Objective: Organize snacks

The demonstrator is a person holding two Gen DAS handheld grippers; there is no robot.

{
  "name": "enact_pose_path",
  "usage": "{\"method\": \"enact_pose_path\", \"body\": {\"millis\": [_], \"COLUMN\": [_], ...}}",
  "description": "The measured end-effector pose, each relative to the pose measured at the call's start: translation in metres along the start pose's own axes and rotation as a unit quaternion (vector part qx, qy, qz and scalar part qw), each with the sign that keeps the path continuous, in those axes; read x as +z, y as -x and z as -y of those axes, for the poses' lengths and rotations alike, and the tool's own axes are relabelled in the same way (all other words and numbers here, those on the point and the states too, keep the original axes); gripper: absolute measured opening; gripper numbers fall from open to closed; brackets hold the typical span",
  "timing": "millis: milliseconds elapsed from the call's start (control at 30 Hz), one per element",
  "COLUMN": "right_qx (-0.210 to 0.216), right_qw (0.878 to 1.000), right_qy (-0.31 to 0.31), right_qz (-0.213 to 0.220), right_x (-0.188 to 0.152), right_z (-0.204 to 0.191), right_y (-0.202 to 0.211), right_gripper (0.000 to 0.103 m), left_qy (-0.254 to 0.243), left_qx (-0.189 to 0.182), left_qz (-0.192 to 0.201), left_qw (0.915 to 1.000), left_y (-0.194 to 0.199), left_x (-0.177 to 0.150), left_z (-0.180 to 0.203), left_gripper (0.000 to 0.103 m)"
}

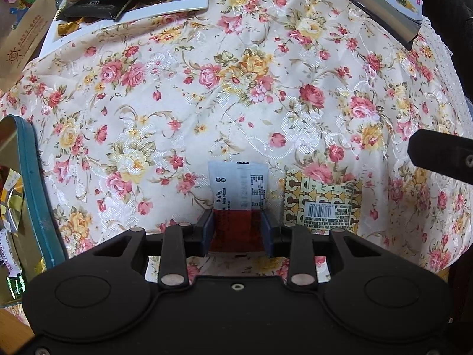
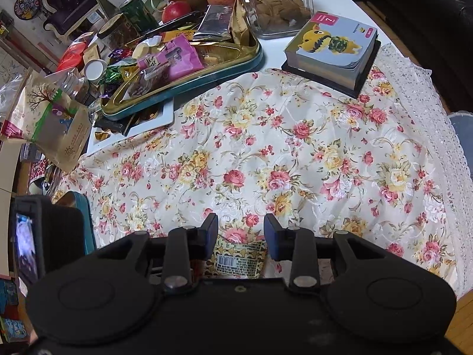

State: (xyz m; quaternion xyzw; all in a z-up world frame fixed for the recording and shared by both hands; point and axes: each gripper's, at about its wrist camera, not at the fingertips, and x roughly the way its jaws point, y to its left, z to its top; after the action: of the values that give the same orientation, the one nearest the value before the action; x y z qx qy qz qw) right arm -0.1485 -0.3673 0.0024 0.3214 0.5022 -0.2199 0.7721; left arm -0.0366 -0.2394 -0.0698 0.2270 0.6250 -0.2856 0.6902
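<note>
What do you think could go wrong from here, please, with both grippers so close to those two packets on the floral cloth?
1. The left gripper pinches only the red end of the red-and-white snack sachet; the long free end may swing or slip out on lifting.
2. The right gripper is open over the yellow patterned snack packet; closing low could catch the wrinkled floral tablecloth too.
3. The teal-rimmed gold tin tray is already heaped, so added packets might slide off.

Left gripper (image 1: 237, 222) has its fingers pressed against something held between them; right gripper (image 2: 241, 227) fingers parted, nothing gripped
</note>
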Motion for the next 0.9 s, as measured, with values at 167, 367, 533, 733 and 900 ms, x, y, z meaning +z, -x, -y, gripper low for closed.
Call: {"method": "enact_pose_path", "body": {"millis": [167,367,533,733,900], "right_qx": [-0.004,-0.006,-0.003,-0.039,-0.017], "right_qw": [1.0,1.0,1.0,0.988,0.978], "right_qy": [-0.003,-0.003,0.028,0.147,0.209], "right_qz": [0.001,-0.001,-0.004,0.01,-0.025], "right_x": [0.0,-0.001,-0.005,-0.025,-0.046], "right_z": [0.003,0.004,-0.003,-0.021,-0.031], "right_y": [0.0,-0.001,-0.001,-0.009,-0.022], "right_gripper": [0.036,0.036,0.038,0.039,0.04], "left_qy": [0.016,0.011,0.026,0.061,0.079], "left_qx": [-0.001,0.009,-0.001,0.032,0.036], "left_qz": [-0.002,-0.003,-0.013,-0.02,-0.028], "left_qw": [0.9999,0.9999,0.9996,0.9974,0.9958], "left_y": [-0.002,-0.004,-0.012,-0.013,-0.017], "left_x": [0.002,0.003,0.014,0.021,0.021], "left_z": [-0.002,0.0,-0.006,-0.037,-0.062], "left_gripper": [0.043,0.049,0.046,0.046,0.05]}}
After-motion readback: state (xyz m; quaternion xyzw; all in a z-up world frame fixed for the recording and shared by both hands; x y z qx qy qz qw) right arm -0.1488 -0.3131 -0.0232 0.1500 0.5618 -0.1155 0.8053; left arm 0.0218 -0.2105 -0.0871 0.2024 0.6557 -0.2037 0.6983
